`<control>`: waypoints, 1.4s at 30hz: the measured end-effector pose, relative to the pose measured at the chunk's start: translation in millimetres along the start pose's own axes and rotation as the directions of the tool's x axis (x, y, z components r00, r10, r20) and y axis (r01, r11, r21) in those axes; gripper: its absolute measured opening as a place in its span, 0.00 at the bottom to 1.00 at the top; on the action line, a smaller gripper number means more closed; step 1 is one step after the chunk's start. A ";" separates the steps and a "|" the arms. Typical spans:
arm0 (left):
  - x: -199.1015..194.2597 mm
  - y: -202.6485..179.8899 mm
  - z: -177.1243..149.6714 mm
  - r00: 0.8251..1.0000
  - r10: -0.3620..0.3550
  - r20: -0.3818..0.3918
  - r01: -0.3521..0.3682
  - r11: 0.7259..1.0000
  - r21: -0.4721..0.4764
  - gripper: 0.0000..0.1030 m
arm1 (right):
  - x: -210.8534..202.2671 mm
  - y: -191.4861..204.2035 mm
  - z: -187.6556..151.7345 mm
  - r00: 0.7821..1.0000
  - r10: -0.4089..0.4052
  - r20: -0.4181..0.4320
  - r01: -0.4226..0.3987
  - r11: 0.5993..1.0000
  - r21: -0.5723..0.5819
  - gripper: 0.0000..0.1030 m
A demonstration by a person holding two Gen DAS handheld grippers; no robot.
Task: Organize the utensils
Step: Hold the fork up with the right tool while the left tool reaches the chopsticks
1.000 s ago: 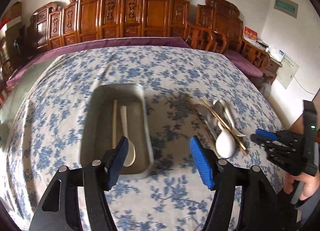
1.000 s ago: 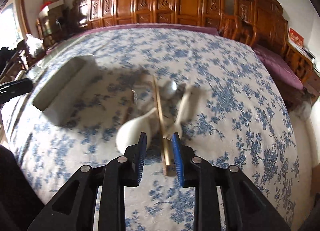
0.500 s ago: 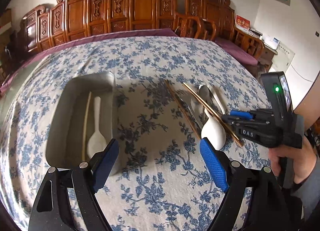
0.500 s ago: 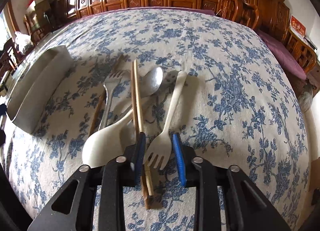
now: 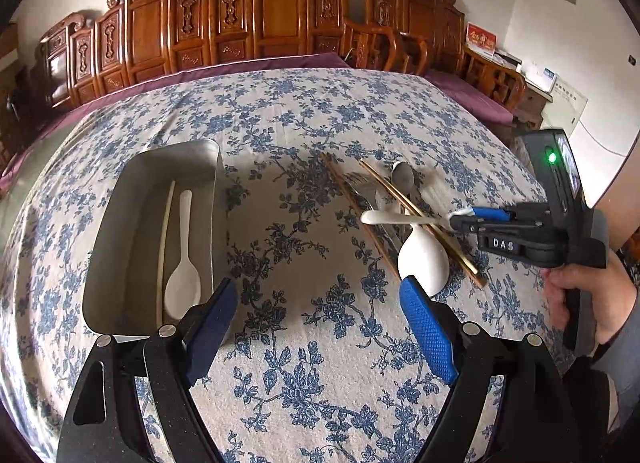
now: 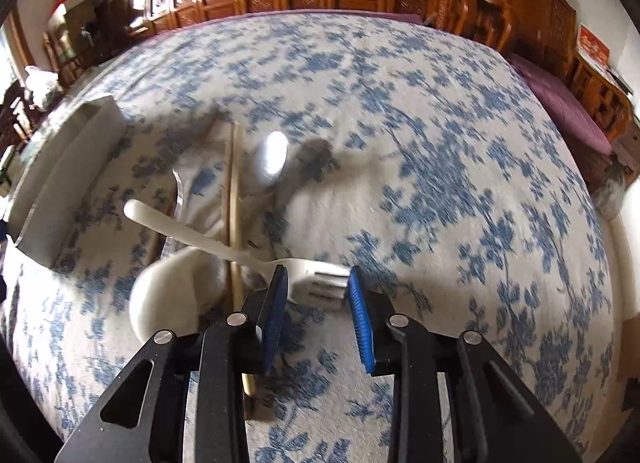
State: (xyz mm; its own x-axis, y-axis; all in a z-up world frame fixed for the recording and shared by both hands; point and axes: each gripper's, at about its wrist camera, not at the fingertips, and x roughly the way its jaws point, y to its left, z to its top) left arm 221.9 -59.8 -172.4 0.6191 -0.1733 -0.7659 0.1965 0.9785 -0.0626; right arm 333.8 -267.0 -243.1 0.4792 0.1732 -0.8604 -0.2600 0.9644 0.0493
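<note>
**Two pieces binned, pile still waiting**

Already lying in metal tray (image 5: pixel 120 231): white spoon (image 5: pixel 183 287) and one chopstick. Right tool (image 6: pixel 316 295) clamped on white fork (image 6: pixel 224 251) (tines end), handle raised over remaining pile on worktop. Left tool (image 5: pixel 320 323) spread wide, empty.

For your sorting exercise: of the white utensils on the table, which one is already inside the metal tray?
The slim white spoon lying in the metal tray, beside a pale chopstick. The white fork and the broad white spoon remain out on the tablecloth.
</note>
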 end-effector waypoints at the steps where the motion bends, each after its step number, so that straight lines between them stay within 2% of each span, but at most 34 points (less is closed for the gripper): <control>1: 0.4 -0.8 0.3 1.000 0.002 -0.001 -0.002 1.000 0.002 0.77 | -1.7 2.3 2.2 1.000 0.007 0.008 -0.007 1.000 -0.012 0.32; 4: 1.7 -1.0 -0.1 1.000 0.006 -0.005 -0.006 1.000 0.005 0.77 | -5.7 12.4 9.2 1.000 0.012 0.016 -0.011 0.998 -0.070 0.32; 7: 3.1 -1.1 -0.4 1.000 0.008 -0.009 -0.008 1.000 0.005 0.77 | -2.7 19.6 12.1 1.000 0.010 -0.012 -0.011 0.994 -0.107 0.32; 11: 3.1 -2.9 0.2 1.000 0.009 -0.009 -0.009 1.000 0.011 0.77 | 4.1 15.7 9.5 0.999 0.022 -0.039 -0.025 0.997 -0.068 0.32; 14: 2.3 -4.4 0.6 1.000 0.008 -0.007 -0.008 1.000 0.017 0.77 | -0.3 6.9 6.9 0.998 0.059 -0.018 -0.059 0.998 -0.010 0.19; 17: 3.2 -5.4 0.2 1.000 0.013 -0.010 -0.013 1.000 0.025 0.77 | -8.4 0.8 4.3 0.994 0.108 0.003 -0.108 0.994 0.029 0.02; 21: 4.9 -8.0 -1.1 1.000 0.015 -0.017 -0.014 0.999 0.034 0.77 | -27.3 -1.3 -5.2 0.990 0.141 0.022 -0.142 0.990 0.027 0.02; 31: 4.6 -37.3 4.8 1.000 -0.010 -0.015 0.011 0.994 0.107 0.77 | -90.6 -26.5 -36.8 0.996 0.041 0.081 -0.046 0.997 0.061 0.02; 35: 10.9 -58.3 10.9 1.000 -0.002 -0.015 0.004 0.987 0.159 0.77 | -103.7 -40.7 -48.8 0.994 0.028 0.106 -0.038 0.995 0.093 0.02; 38: 22.4 -66.9 14.9 0.999 -0.011 -0.034 0.016 0.988 0.153 0.77 | -108.5 -50.4 -55.5 0.992 0.029 0.124 -0.044 0.992 0.119 0.02; 40: 35.7 -69.5 16.3 0.998 -0.009 -0.057 0.016 0.992 0.129 0.73 | -107.8 -53.7 -56.1 0.992 0.032 0.121 -0.047 0.992 0.120 0.02; 42: 49.6 -70.9 17.4 0.996 0.008 -0.084 0.002 0.993 0.117 0.64 | -109.4 -59.8 -56.9 0.991 0.037 0.126 -0.054 0.990 0.131 0.02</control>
State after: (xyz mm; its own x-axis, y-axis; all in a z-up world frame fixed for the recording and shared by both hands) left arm 251.9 -139.7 -194.7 0.5543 -0.1559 -0.8176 0.2854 0.9583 0.0107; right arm 249.3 -355.0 -180.8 0.5712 0.2326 -0.7871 -0.1735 0.9716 0.1612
